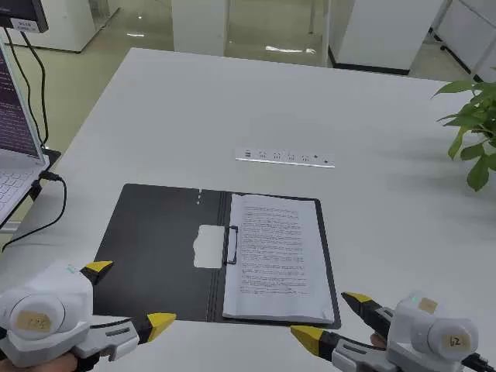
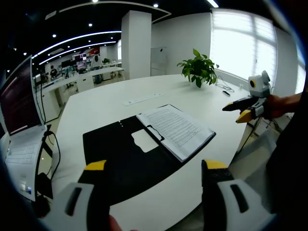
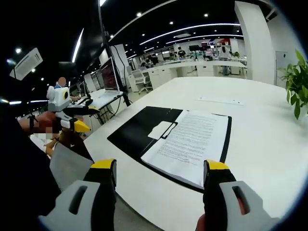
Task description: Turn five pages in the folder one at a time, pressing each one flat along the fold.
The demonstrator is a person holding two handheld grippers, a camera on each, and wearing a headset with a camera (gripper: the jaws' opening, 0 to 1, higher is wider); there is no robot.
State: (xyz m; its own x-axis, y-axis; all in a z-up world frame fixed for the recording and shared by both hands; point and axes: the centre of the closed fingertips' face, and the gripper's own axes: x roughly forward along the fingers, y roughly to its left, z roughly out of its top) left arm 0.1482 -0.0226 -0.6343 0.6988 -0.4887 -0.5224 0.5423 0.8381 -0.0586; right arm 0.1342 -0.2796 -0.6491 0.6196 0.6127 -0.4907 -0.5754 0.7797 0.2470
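A black folder (image 1: 159, 240) lies open on the white table, with a stack of printed pages (image 1: 275, 256) on its right half and a clip (image 1: 230, 244) at the spine. The same folder (image 2: 125, 154) and its pages (image 2: 175, 130) lie ahead in the left gripper view, and the folder (image 3: 139, 127) and pages (image 3: 192, 142) in the right gripper view. My left gripper (image 1: 130, 294) hovers open at the folder's near left corner. My right gripper (image 1: 332, 316) is open just off the near right corner. Both hold nothing.
A laptop (image 1: 15, 147) with cables sits at the table's left edge. A white power strip (image 1: 285, 157) lies beyond the folder. A green plant (image 1: 474, 124) stands at the far right. The table's near edge runs under both grippers.
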